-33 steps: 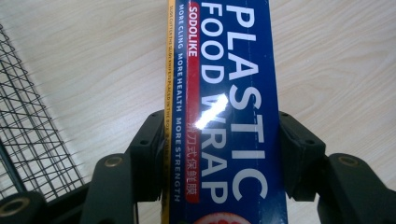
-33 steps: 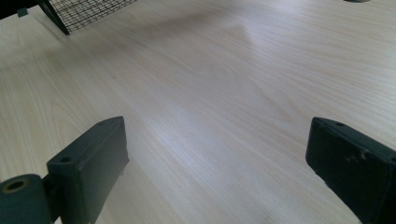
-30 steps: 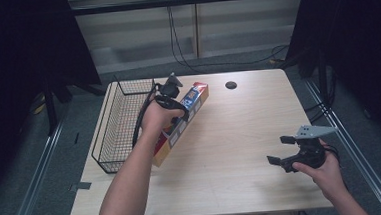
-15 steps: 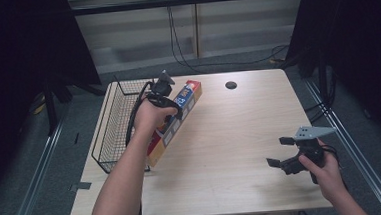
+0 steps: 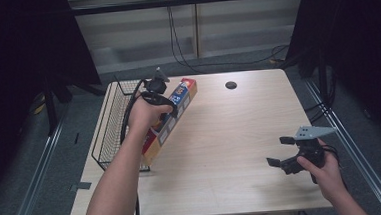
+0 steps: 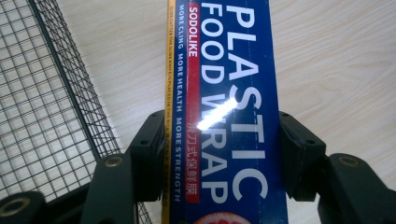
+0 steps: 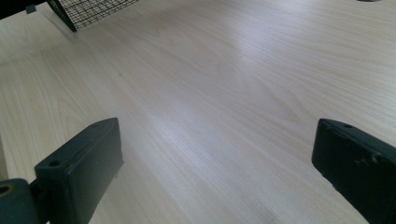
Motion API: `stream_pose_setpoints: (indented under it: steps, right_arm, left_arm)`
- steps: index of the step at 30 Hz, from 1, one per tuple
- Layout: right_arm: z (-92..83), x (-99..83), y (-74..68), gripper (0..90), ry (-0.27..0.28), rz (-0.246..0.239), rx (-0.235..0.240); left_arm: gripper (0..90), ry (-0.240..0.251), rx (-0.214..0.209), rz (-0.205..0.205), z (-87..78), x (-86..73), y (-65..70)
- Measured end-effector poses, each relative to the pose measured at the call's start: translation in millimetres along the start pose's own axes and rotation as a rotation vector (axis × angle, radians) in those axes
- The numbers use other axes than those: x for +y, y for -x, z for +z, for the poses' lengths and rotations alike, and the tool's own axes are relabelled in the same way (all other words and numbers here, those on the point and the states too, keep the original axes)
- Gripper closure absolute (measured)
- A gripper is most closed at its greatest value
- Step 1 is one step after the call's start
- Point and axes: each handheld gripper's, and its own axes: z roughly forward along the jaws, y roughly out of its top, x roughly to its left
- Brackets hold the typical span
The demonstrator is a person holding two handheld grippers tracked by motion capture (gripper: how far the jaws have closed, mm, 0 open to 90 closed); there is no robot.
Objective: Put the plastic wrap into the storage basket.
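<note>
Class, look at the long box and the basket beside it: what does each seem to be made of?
Plastic wrap box: probably printed cardboard with a glossy coat, given the sharp folded edges and glare on the lettering. Basket: thin black wire mesh, apparently metal, possibly coated; its open grid shows through.

The worktop (image 5: pixel 220 135) is pale wood with rounded corners, and it has a small dark round hole (image 5: pixel 231 85) near its far edge. Under it the floor (image 5: pixel 42 166) is grey. Metal rails (image 5: pixel 34 169) run along the floor on both sides. Behind stands a light wall (image 5: pixel 243 19) with black cables (image 5: pixel 174 33) hanging down it — and tall black curtains (image 5: pixel 20 53) close in left and right.
</note>
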Motion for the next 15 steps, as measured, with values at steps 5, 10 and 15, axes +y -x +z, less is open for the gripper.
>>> stream_pose_setpoints:
  steps: [5, 10, 15]
  right_arm:
    - [-0.1, 0.0, -0.3, 1.7, 0.002, 0.0, 0.002]
    - [0.2, 0.2, -0.7, 1.8, 0.002, -0.002, 0.0]
    - [1.8, 0.9, -2.6, 1.9, -0.011, -0.02, -0.002]
  left_arm:
    - [43.3, 0.002, 0.011, -0.011, -4.7, -1.6, -4.0]
    - [43.3, 0.017, 0.022, -0.033, -8.8, -4.0, -9.4]
    - [43.3, 0.024, 0.031, -0.058, -13.7, -6.8, -17.0]
